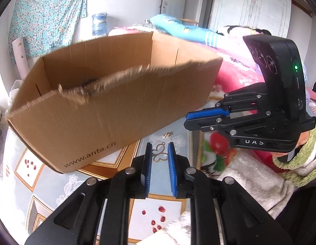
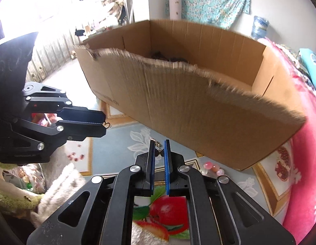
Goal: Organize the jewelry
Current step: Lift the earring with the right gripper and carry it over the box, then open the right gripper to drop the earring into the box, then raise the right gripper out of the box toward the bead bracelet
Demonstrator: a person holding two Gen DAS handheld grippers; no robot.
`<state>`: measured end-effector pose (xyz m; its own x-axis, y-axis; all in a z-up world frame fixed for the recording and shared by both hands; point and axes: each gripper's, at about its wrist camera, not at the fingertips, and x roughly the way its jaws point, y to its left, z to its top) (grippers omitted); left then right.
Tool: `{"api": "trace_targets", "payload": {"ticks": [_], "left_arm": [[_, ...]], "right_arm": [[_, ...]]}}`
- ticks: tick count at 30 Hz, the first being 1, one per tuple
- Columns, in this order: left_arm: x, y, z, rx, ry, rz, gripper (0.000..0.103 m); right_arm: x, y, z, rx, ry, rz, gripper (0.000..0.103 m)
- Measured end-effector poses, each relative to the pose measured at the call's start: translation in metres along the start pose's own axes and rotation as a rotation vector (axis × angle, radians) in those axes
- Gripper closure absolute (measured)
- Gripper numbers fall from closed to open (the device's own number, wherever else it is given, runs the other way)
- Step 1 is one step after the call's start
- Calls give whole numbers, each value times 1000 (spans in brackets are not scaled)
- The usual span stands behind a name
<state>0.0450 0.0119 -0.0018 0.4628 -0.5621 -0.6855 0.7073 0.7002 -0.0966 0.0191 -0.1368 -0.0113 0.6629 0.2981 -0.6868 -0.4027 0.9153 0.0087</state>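
Observation:
In the left wrist view my left gripper is shut on a gold butterfly-shaped pendant, held between its blue pads. In the right wrist view its wire loops stick out of the left gripper. My right gripper is shut on a small dark butterfly charm, which sits between the pads with a bit of gold chain just beyond. From the left wrist view the right gripper hovers at the right, near the box corner. A torn-rimmed cardboard box stands just behind both grippers, with dark items inside.
A small gold piece lies on the patterned tablecloth in front of the box. Pink beads lie by the box's near right corner. A fluffy white towel is at the right, and a pink blanket borders the table.

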Motion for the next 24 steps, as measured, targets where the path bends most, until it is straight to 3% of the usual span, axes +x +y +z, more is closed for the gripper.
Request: {"api": "trace_targets", "payload": {"ticks": [10, 13, 20, 24], "left_arm": [[-55, -7, 63, 9, -128, -57, 89], [-42, 4, 87, -18, -85, -65, 89], [31, 40, 130, -108, 115, -81, 88], [63, 58, 141, -181, 194, -86, 87]], "right_arm": [[-73, -26, 47, 31, -225, 47, 97], [-60, -48, 70, 69, -184, 81, 97], [-13, -82, 99, 132, -8, 132, 96], [-11, -90, 103, 150, -11, 139, 90]]}}
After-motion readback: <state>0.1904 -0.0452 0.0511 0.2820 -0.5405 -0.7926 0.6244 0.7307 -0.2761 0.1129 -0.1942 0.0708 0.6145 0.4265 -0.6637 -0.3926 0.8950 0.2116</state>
